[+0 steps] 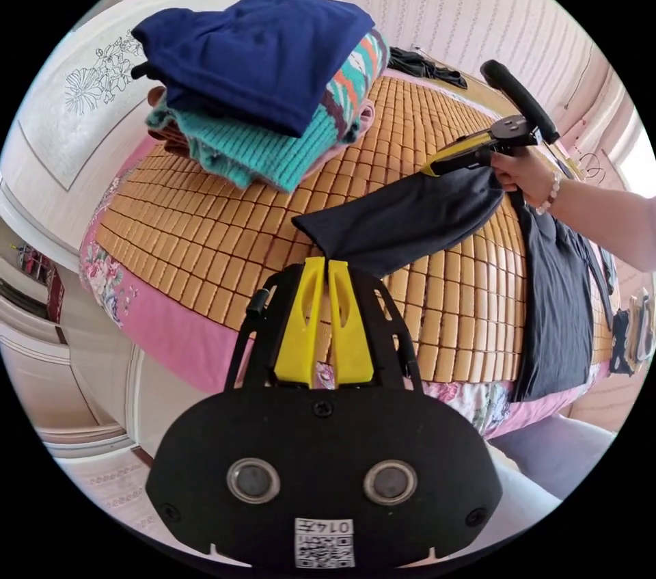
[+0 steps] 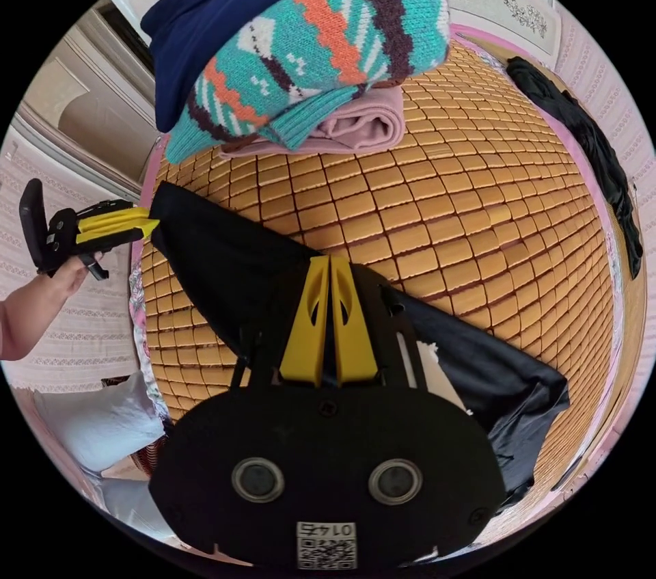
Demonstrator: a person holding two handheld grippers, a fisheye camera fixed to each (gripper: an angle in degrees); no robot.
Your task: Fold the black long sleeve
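Both grippers' jaws pinch black long sleeve [image 1: 410, 217], stretched between.

A bed [image 1: 171, 326] carries everything, covered by a woven bamboo mat [image 1: 437, 148] over pink floral bedding. On the mat lie the black long sleeve [image 1: 553, 305], partly lifted, a stack of folded clothes [image 1: 273, 93] near the headboard, and a crumpled dark garment [image 1: 424, 66] at the far edge.
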